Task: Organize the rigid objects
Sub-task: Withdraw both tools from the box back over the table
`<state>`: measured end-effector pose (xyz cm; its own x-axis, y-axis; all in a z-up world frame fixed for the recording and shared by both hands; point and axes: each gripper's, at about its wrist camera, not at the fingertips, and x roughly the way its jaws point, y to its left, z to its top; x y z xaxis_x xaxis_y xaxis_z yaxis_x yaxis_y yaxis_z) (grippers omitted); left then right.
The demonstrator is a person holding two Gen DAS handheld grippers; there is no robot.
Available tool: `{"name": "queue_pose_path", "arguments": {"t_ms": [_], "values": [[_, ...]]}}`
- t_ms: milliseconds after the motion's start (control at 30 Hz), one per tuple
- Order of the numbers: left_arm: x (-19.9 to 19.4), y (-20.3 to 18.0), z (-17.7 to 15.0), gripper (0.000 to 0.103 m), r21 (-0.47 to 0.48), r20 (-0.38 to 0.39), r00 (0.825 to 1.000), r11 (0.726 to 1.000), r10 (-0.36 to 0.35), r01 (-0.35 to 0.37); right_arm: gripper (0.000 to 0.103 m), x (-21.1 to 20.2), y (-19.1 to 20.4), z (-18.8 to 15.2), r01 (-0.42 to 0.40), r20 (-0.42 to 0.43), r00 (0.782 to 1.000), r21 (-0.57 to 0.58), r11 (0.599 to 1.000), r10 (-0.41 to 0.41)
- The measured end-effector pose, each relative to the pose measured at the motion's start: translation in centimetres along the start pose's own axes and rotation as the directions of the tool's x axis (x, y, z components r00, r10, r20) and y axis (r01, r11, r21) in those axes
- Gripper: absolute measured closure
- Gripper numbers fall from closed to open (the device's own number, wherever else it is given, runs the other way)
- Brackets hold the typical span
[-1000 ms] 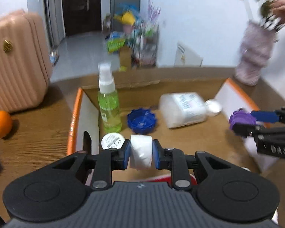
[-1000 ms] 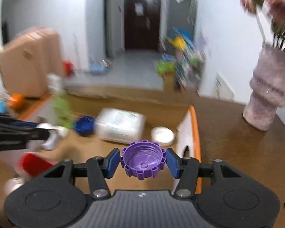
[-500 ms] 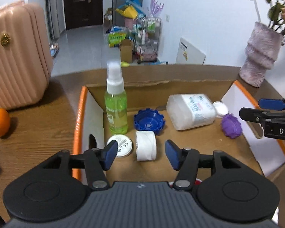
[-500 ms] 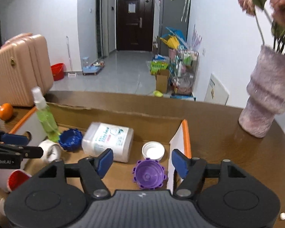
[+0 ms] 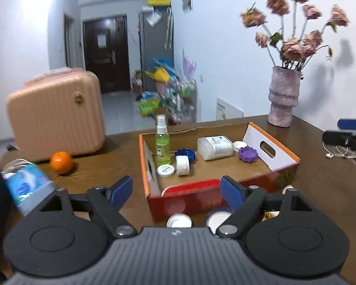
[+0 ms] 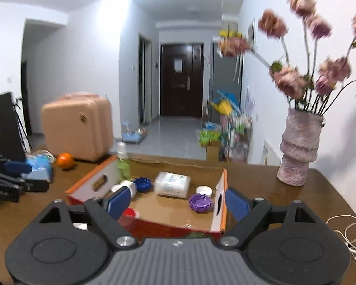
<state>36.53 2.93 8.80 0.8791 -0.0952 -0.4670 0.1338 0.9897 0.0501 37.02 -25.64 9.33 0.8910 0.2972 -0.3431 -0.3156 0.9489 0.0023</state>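
An open cardboard box (image 5: 270,147) with orange rims sits on the brown table; it also shows in the right wrist view (image 6: 222,190). Inside it lie a green spray bottle (image 5: 162,142), a white roll (image 5: 182,165), a blue cap (image 5: 186,154), a white jar (image 5: 214,147) on its side, a purple cap (image 5: 248,154) and white lids. The purple cap (image 6: 200,203) shows near the box's right wall. My left gripper (image 5: 176,190) is open and empty, in front of the box. My right gripper (image 6: 178,203) is open and empty, above the box's near side.
White lids (image 5: 179,220) lie on the table in front of the box. An orange (image 5: 61,162), a blue packet (image 5: 27,185) and a pink suitcase (image 5: 57,116) are to the left. A flower vase (image 5: 282,97) and white cables (image 6: 348,228) are to the right.
Both grippers let go, the left of the white roll and the right of the purple cap, which now lie in the box. Both have since pulled back and up from the box.
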Motion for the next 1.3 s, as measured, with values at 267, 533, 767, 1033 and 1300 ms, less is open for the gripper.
{"name": "queue_pose_path", "arguments": {"t_ms": [267, 533, 767, 1033, 1300], "values": [[-10.8, -2.5, -6.9, 0.007, -0.016, 0.121, 0.990, 0.997, 0.076, -0.074, 0.006, -10.1, 4.2, -6.1, 0.014, 0.155, 0.988, 0.030, 0.999, -0.018], [-15.8, -5.1, -14.6, 0.006, -0.037, 0.096, 0.983, 0.988, 0.156, -0.153, 0.002, -15.7, 6.9, -14.8, 0.010, 0.137, 0.990, 0.052, 0.999, -0.017], [-16.5, -6.0, -17.4, 0.006, -0.045, 0.012, 0.990, 0.989, 0.143, -0.142, 0.002, -17.2, 8.0, -18.0, -0.019, 0.068, 0.998, 0.035, 0.999, 0.017], [-15.8, -5.4, -17.8, 0.005, -0.048, -0.034, 0.987, 0.986, 0.155, -0.157, 0.002, -15.8, 7.5, -18.1, 0.015, 0.010, 1.000, 0.075, 0.997, -0.016], [-12.0, -4.5, -16.9, 0.008, -0.040, -0.094, 0.984, 0.987, 0.153, -0.158, 0.005, -12.5, 6.6, -17.2, 0.062, -0.043, 0.997, 0.071, 0.996, -0.059]]}}
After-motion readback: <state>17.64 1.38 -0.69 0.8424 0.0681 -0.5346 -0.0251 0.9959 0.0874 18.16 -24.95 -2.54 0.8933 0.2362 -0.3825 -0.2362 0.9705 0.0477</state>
